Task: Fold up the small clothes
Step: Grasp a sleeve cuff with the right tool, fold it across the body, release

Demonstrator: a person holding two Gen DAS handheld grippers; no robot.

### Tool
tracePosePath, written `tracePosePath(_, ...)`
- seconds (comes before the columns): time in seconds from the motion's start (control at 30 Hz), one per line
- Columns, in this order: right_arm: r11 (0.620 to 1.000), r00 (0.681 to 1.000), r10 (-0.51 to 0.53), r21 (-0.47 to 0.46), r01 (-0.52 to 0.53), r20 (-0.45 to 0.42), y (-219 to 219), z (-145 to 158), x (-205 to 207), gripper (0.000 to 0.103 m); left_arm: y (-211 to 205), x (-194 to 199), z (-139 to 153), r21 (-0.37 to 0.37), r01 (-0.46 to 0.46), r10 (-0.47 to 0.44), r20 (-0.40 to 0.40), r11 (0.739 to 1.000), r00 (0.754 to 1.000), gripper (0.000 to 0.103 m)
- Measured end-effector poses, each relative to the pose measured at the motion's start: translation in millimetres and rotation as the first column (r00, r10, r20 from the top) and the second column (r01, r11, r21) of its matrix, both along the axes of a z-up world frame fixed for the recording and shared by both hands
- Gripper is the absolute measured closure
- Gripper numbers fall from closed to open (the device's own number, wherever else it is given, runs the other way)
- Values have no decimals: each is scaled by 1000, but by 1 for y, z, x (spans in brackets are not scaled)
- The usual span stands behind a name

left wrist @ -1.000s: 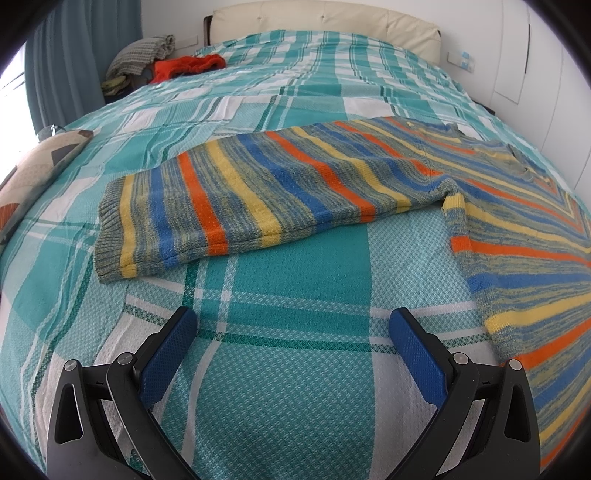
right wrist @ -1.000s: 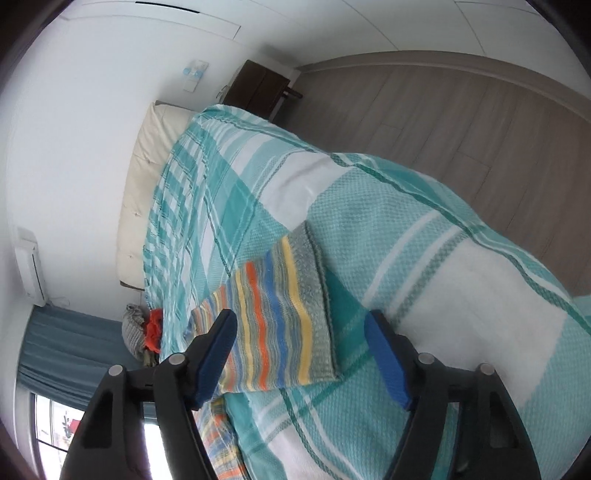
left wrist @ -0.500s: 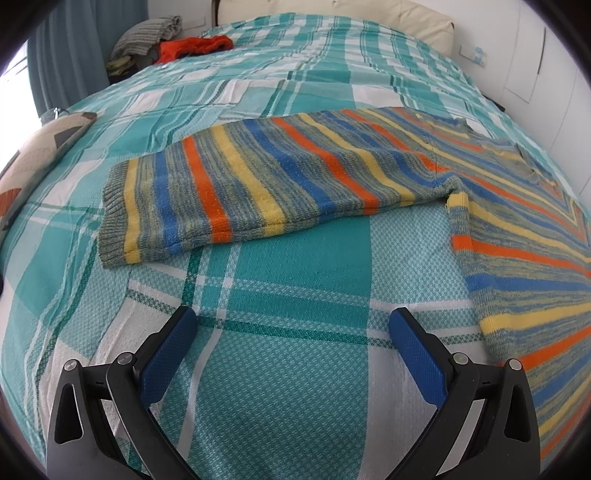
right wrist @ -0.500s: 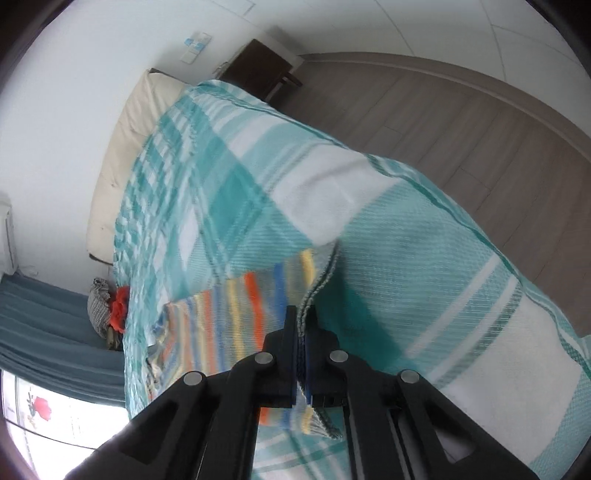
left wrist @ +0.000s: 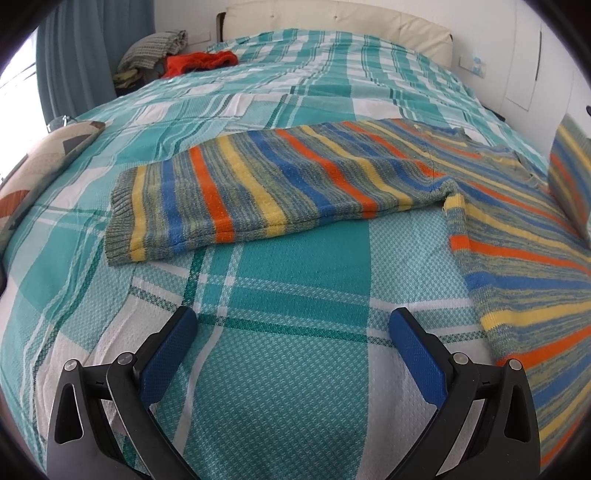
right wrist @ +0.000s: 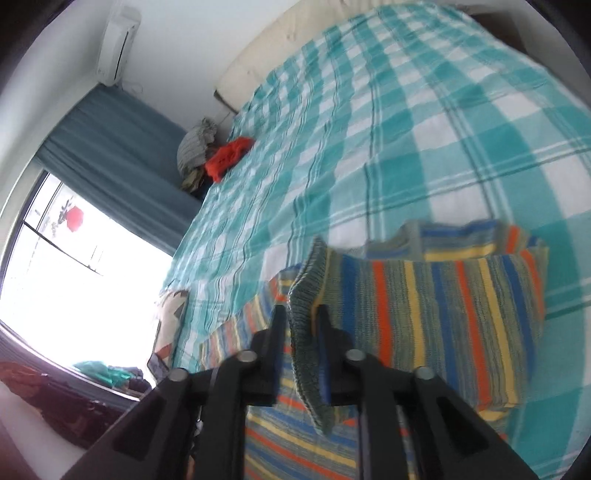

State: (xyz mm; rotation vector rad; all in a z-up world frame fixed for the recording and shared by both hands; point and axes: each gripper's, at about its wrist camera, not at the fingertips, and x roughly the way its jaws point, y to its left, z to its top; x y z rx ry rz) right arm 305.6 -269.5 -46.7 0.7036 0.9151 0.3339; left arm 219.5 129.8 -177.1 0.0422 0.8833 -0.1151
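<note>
A striped knit sweater (left wrist: 517,258) in orange, blue and yellow lies flat on the teal plaid bedspread (left wrist: 280,266). Its one sleeve (left wrist: 258,184) stretches left, cuff at the far left. My left gripper (left wrist: 291,317) hovers open over bare bedspread, short of that sleeve. The other sleeve (right wrist: 443,306) is lifted and doubled over the sweater's body; it shows raised at the right edge (left wrist: 569,173) of the left wrist view. Its ribbed cuff (right wrist: 306,280) hangs between the jaws of my right gripper (right wrist: 301,314), which are opening. The picture there is blurred.
A red garment (left wrist: 199,61) and a grey striped bundle (left wrist: 151,48) lie at the bed's far left corner by the cream headboard (left wrist: 332,14). A patterned pillow (left wrist: 40,162) sits at the left edge. Blue curtain and bright window (right wrist: 74,277) lie beyond.
The right gripper shut on the far sleeve's cuff, then swung it up and across over the sweater while rolling; its jaws have now parted. The left gripper has stayed put and open.
</note>
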Motion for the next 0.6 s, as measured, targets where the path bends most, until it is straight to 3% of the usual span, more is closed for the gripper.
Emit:
tracePosePath(0.07,1000,999,2,29,-1,-33,8,-9,3,45,0,-1,0,-2,-1,1,2,1000,1000,0)
tracePosePath(0.17,998,999,-28,57,30,-33,-6,-13,0,45,0,-1,0,0,-1,1,5,1000,1000,0)
tracePosePath(0.33,994,980,-86,53,97,-177,-42,-48,-12,45,-1,0,0,3,-2,2,4,1000,1000,0)
tracePosePath(0.4,989,957,-146,-10,148,-251,-58,-75,-20,45,-1,0,0,3,-2,2,4,1000,1000,0)
tracePosePath(0.47,963,896,-265,-154,223,-357,-79,-108,-34,46,-1,0,0,3,-2,2,4,1000,1000,0)
tracePosePath(0.5,951,879,-305,-161,263,-366,-91,-118,-45,63,-1,0,0,4,-2,2,4,1000,1000,0)
tracePosePath(0.53,944,879,-329,-130,302,-345,-102,-120,-54,68,-1,0,0,4,-2,2,4,1000,1000,0)
tracePosePath(0.6,914,870,-402,-181,363,-284,-114,-108,-75,54,-1,0,0,5,-2,2,4,1000,1000,0)
